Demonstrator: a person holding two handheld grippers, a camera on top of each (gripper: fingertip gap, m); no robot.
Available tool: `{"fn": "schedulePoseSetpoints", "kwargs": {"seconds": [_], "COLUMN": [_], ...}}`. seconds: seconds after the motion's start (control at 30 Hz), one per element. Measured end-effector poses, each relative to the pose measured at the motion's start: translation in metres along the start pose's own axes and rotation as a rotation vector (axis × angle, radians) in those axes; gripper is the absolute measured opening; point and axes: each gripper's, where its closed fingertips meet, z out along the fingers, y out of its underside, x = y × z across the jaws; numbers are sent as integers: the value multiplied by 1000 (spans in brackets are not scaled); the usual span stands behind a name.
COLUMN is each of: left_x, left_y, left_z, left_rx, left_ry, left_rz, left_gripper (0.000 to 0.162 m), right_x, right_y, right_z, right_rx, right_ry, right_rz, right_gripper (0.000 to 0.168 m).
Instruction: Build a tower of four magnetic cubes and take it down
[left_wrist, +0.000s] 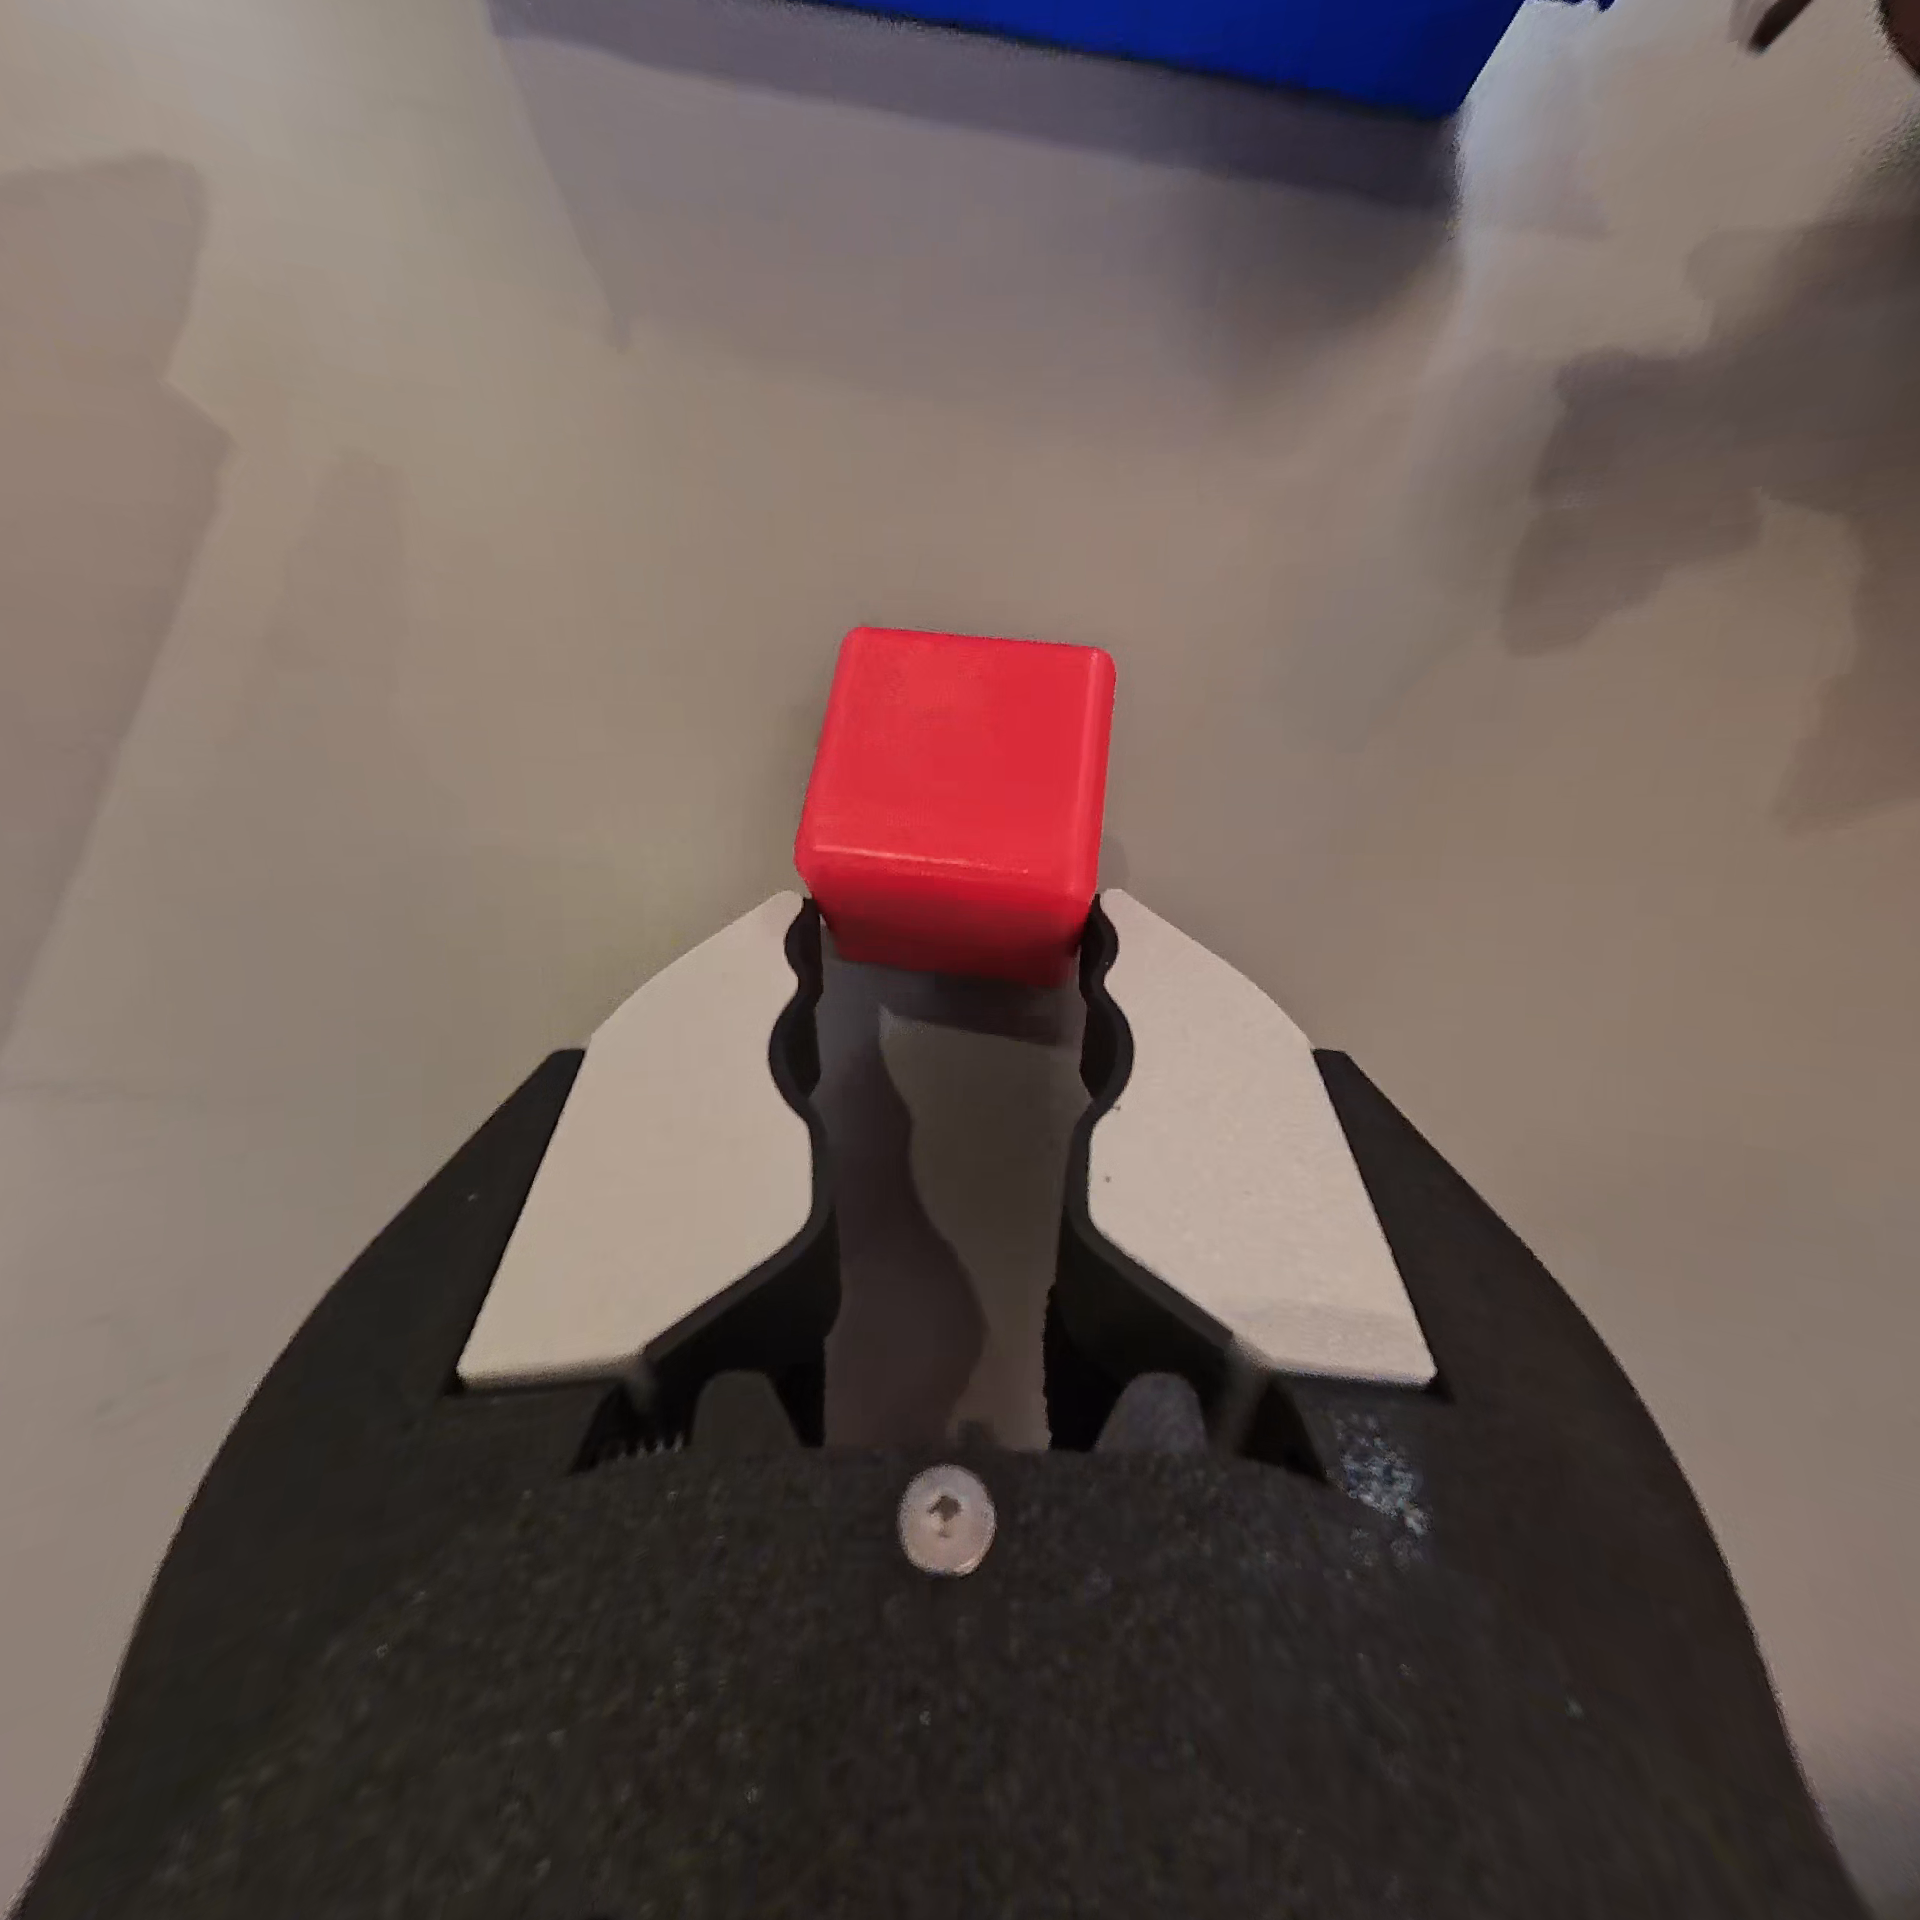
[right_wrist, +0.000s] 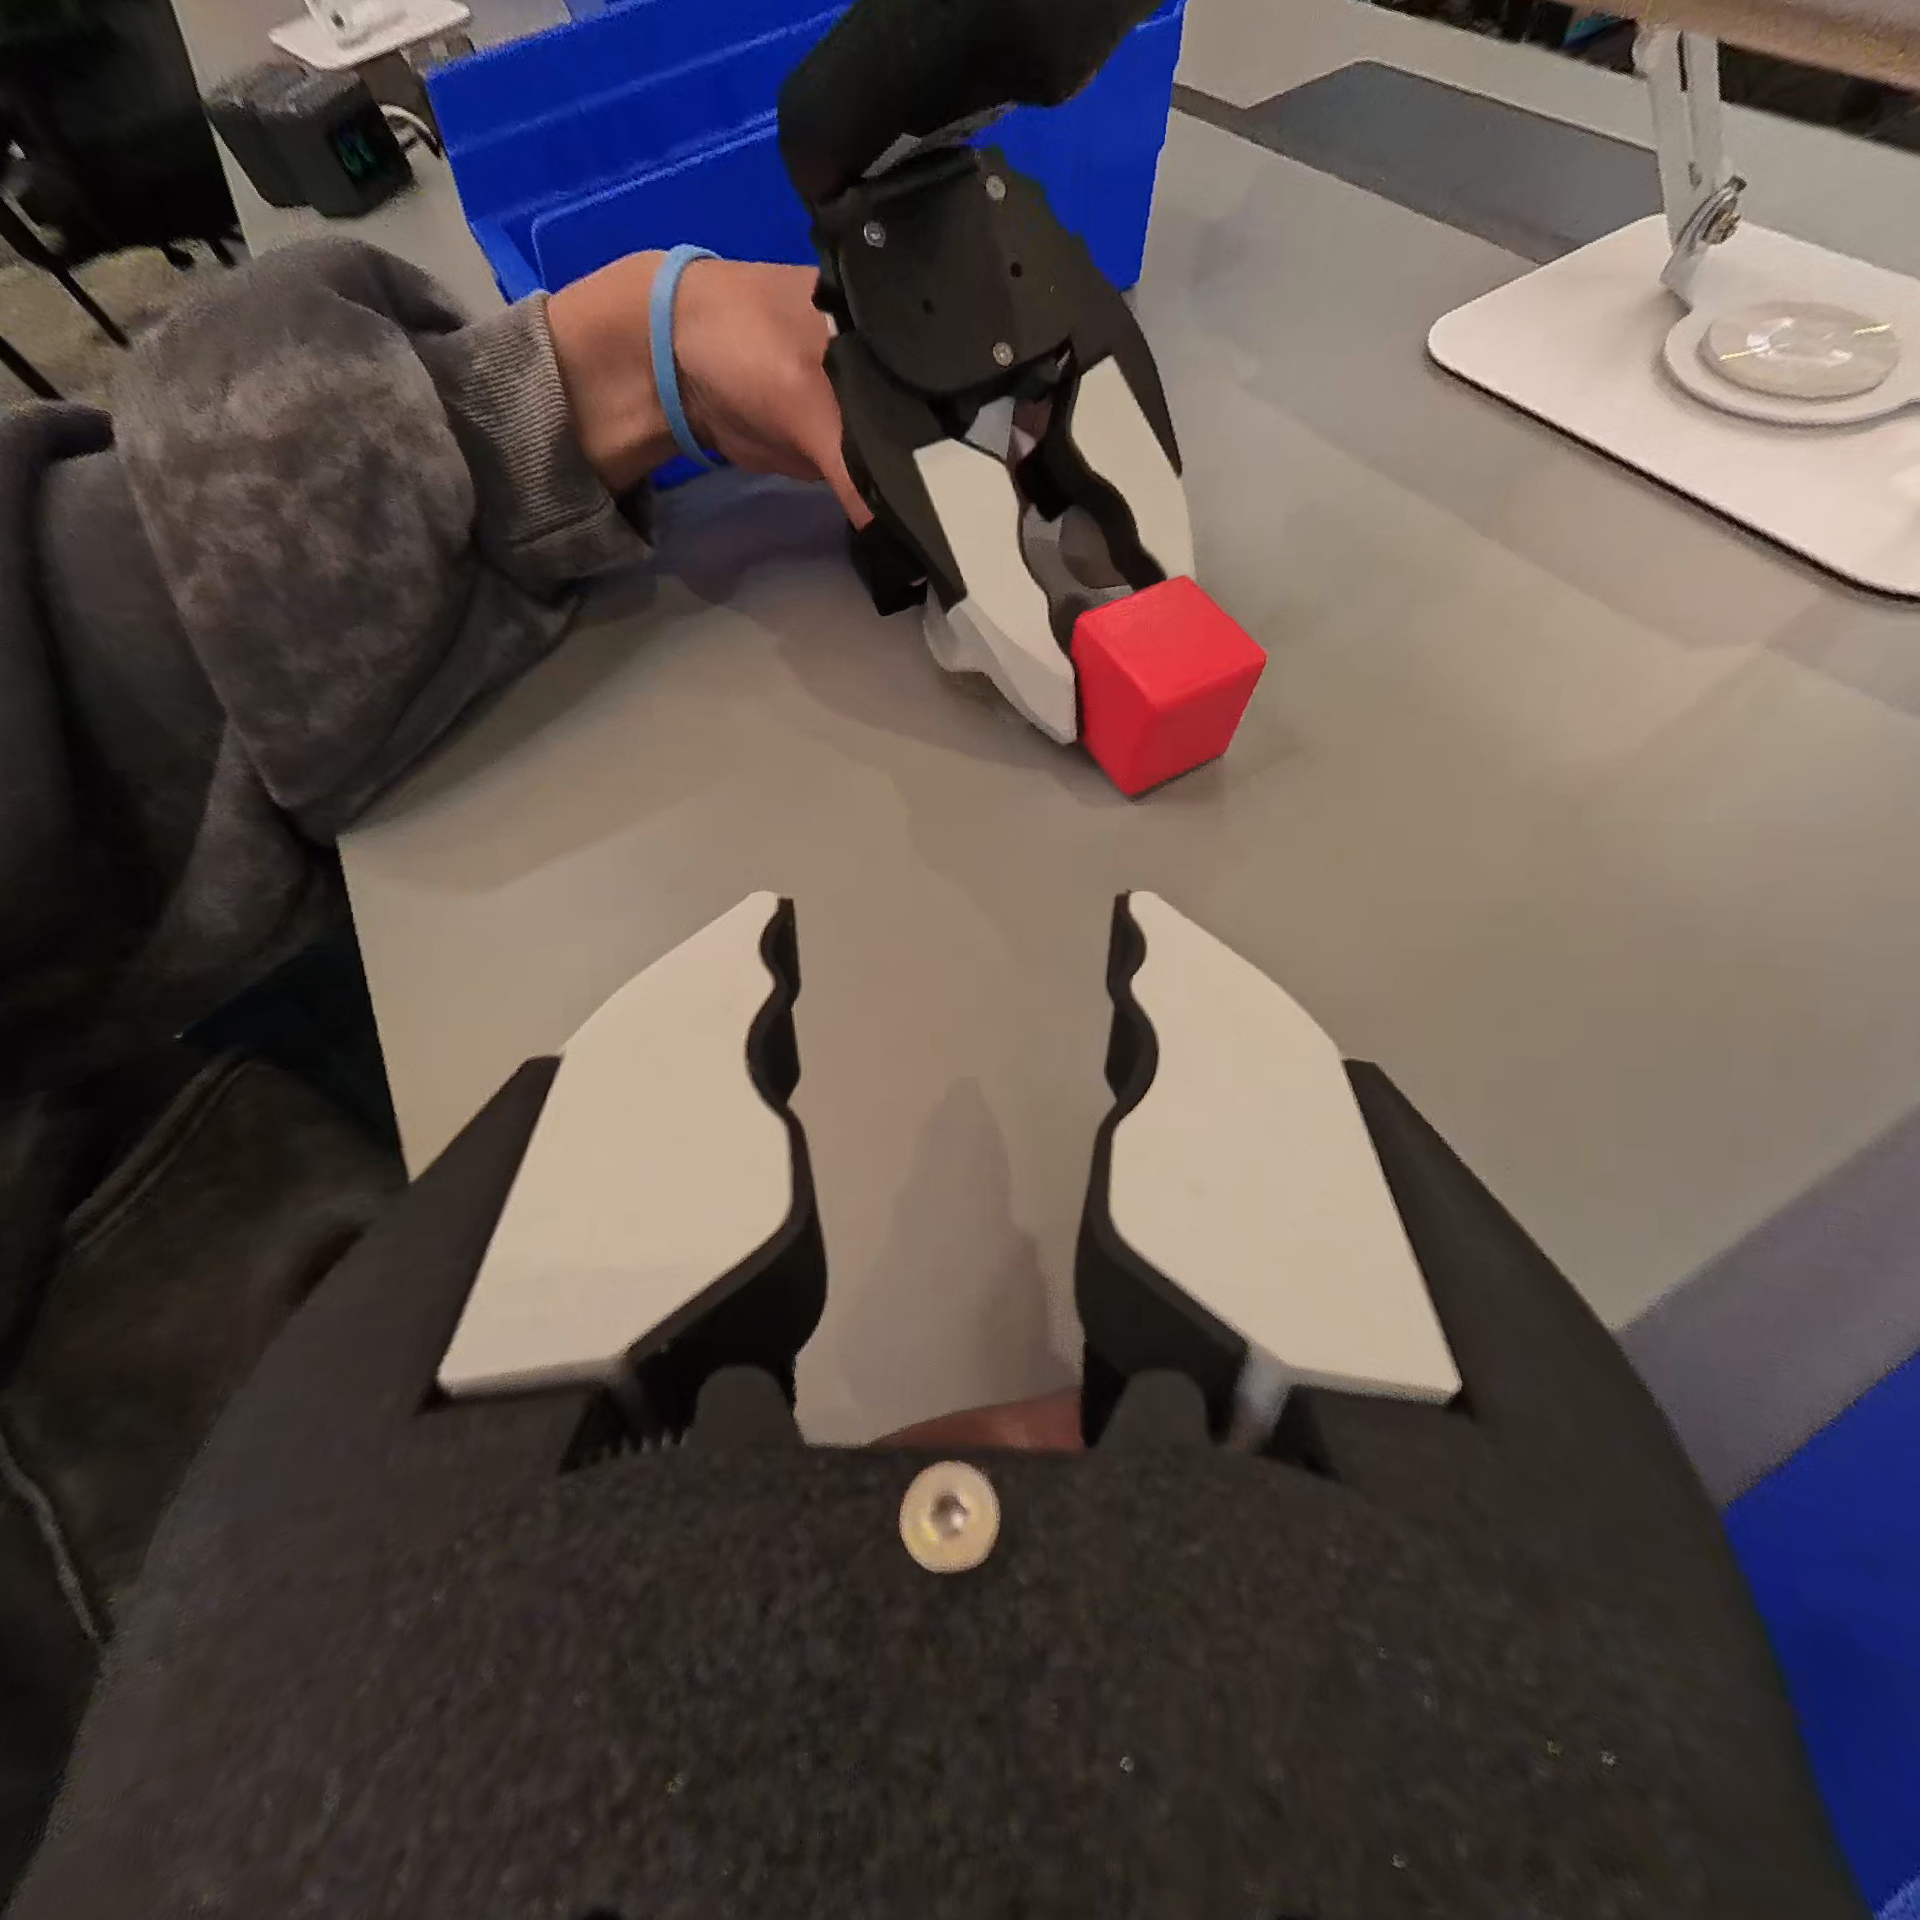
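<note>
One red cube is in view; no other cubes show. My left gripper is shut on the red cube, its two white fingertips pinching the cube's near sides. In the right wrist view the cube rests on or just above the grey table, with the left gripper angled down onto it from the left. My right gripper is open and empty, held over the table's near part, well short of the cube.
A blue bin stands at the back of the table and also shows in the left wrist view. A white stand base lies at the far right. A person's grey sleeve lies along the table's left edge.
</note>
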Motion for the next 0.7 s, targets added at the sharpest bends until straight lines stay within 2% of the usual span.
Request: {"fn": "schedulePoseSetpoints", "kwargs": {"seconds": [0.17, 0.23, 0.3, 0.43, 0.6, 0.7], "left_x": [1, 1, 1, 1, 23, 49], "left_y": [1, 2, 5, 7, -17, -13], "left_z": [0, -3, -7, -28, -68, -85], "left_rx": [-1, 2, 7, 45, 224, 257], "left_ry": [-17, -37, -66, -200, -368, -440], "left_rz": [19, 16, -16, -133, -288, -338], "left_gripper": [47, 56, 62, 59, 56, 54], "right_x": [10, 20, 26, 40, 57, 58], "right_y": [-5, -5, -10, -23, -5, -11], "right_z": [13, 19, 25, 53, 93, 109], "right_rx": [-87, -185, -290, -435, -649, -728], "right_ry": [59, 101, 107, 96, 24, -17], "right_rz": [-90, -179, -284, -424, -444, -414], "right_gripper": [57, 58, 59, 60, 67, 64]}}
